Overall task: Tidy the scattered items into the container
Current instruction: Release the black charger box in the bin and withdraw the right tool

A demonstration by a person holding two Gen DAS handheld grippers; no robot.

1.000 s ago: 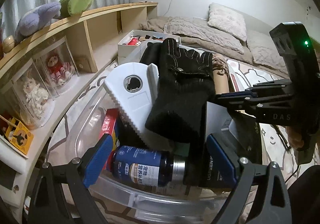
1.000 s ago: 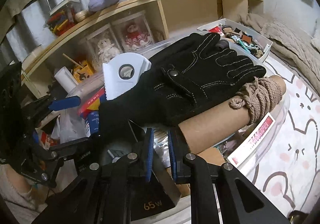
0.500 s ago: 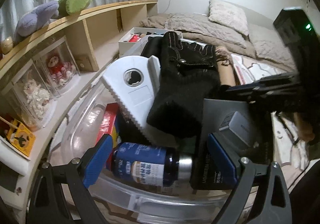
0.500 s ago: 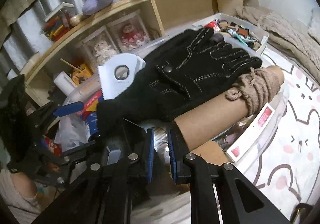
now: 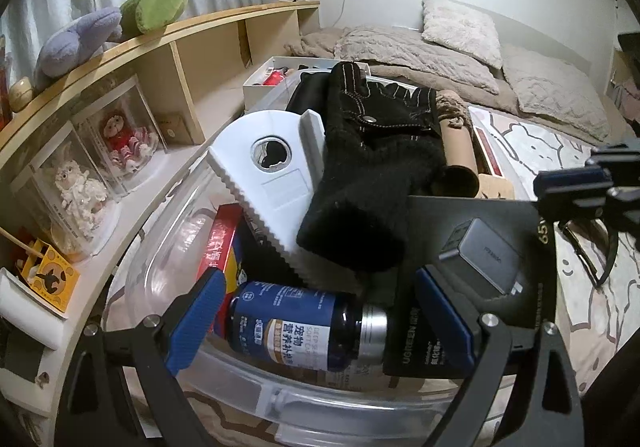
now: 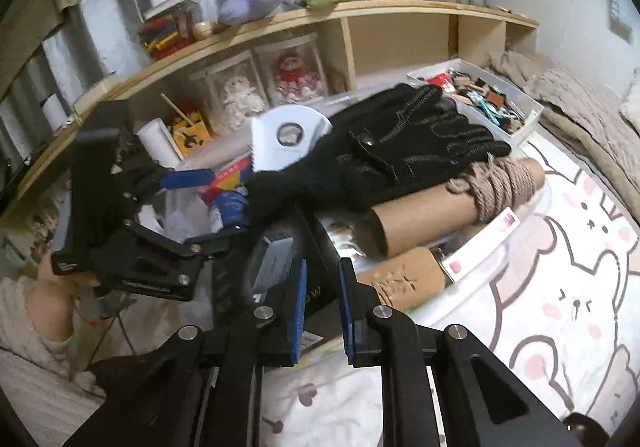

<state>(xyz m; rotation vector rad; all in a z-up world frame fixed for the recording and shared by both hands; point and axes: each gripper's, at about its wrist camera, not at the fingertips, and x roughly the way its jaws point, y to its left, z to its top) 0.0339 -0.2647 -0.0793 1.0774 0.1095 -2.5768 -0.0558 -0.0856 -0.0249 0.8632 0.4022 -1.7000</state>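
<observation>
A clear plastic container [image 5: 168, 267] holds a black glove [image 5: 372, 167], a white plastic piece [image 5: 264, 183], a blue bottle [image 5: 296, 323], a red box [image 5: 220, 247], a black charger box [image 5: 480, 267] and a rope-wound cardboard tube [image 6: 440, 203]. My left gripper [image 5: 318, 279] hangs open over the container's near rim, its blue pads either side of the bottle, touching nothing. My right gripper [image 6: 322, 267] is shut with only a narrow gap and nothing in it. It stands at the container's edge above the charger box's corner, and in the left wrist view the right gripper [image 5: 544, 183] is at the right margin.
A curved wooden shelf [image 5: 200, 35] with boxed dolls and plush toys runs along the left. A white tray [image 6: 480, 95] of small items stands behind the container. A bed with pillows [image 5: 460, 27] lies beyond. A bunny-print rug [image 6: 560, 287] surrounds the container. A hand [image 6: 52, 287] holds the left gripper.
My right gripper has drawn back from over the container's middle to its edge, still shut. The charger box lies where it was. The left gripper has barely moved.
</observation>
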